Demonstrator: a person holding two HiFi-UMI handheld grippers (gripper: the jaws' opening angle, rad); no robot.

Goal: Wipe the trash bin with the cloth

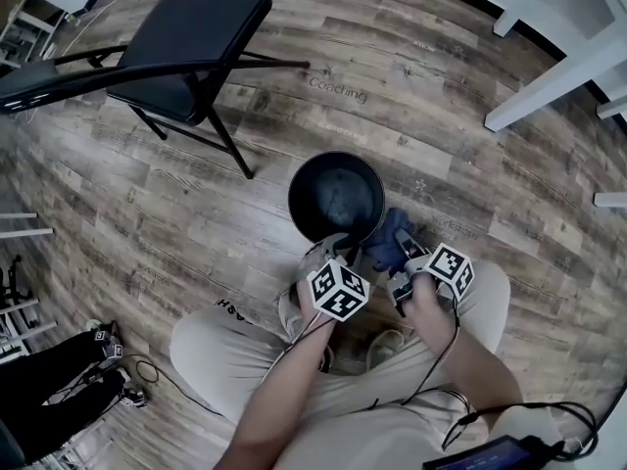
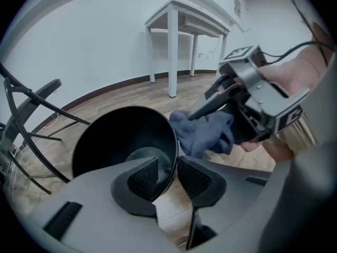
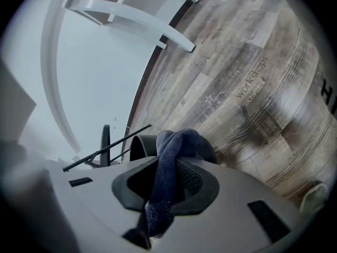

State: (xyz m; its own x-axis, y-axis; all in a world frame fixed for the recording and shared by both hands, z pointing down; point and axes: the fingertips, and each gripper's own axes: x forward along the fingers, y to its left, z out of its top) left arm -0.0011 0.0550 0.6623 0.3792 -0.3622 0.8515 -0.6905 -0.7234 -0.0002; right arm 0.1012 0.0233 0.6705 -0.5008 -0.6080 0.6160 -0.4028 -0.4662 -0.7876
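On plank floor (image 1: 411,86), right hand-held gripper (image 3: 169,184) clamps cloth (image 3: 178,140); left one (image 2: 167,175) gapes astride bin (image 2: 118,133).

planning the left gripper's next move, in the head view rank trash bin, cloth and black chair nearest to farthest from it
1. trash bin, its rim between the left gripper's jaws
2. cloth, just right of it
3. black chair, far off at upper left
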